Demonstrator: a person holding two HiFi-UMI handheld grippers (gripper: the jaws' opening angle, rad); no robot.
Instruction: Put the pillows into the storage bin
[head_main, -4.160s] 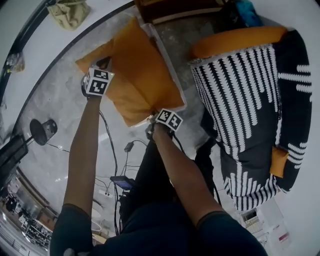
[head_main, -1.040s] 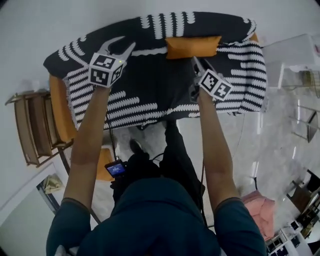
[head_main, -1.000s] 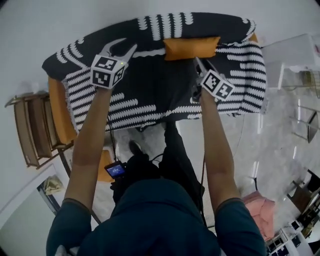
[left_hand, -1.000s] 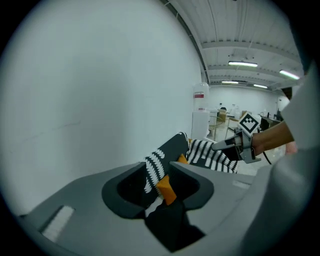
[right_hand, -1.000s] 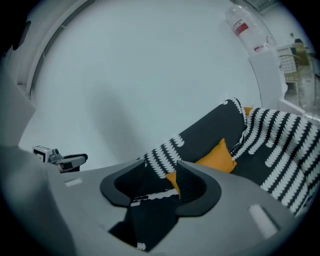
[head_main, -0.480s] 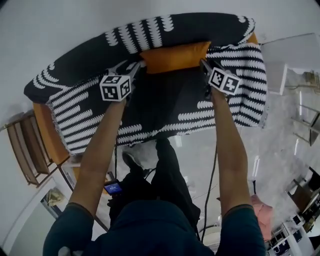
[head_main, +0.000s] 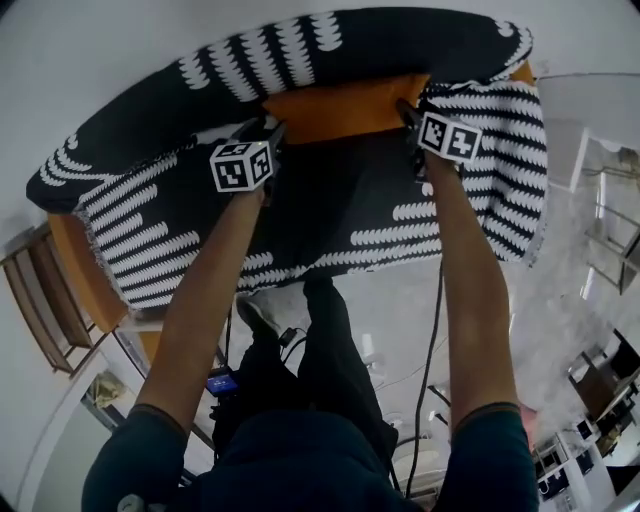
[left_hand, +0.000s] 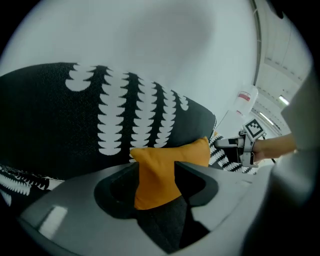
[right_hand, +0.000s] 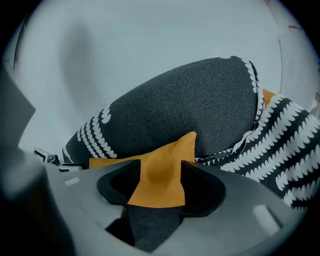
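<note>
An orange pillow (head_main: 340, 108) lies against the back of a sofa draped in a black and white patterned throw (head_main: 330, 220). My left gripper (head_main: 268, 130) is at the pillow's left end and my right gripper (head_main: 406, 110) at its right end. In the left gripper view the pillow's corner (left_hand: 165, 160) sits between the opening jaws of the left gripper (left_hand: 156, 172). The right gripper view shows the other corner (right_hand: 160, 165) between the right gripper's (right_hand: 161, 172) jaws, which are also opening. Neither pair presses the fabric. No storage bin is in view.
An orange sofa arm (head_main: 85, 275) shows at the left, with a wooden rack (head_main: 30, 310) beyond it. A white cabinet (head_main: 590, 110) stands to the sofa's right. Cables (head_main: 430, 340) run over the pale floor by the person's legs.
Both grippers have moved forward to the orange pillow's two ends, and their jaws have spread wider. Earlier, another orange pillow was carried to a bin elsewhere in the room.
</note>
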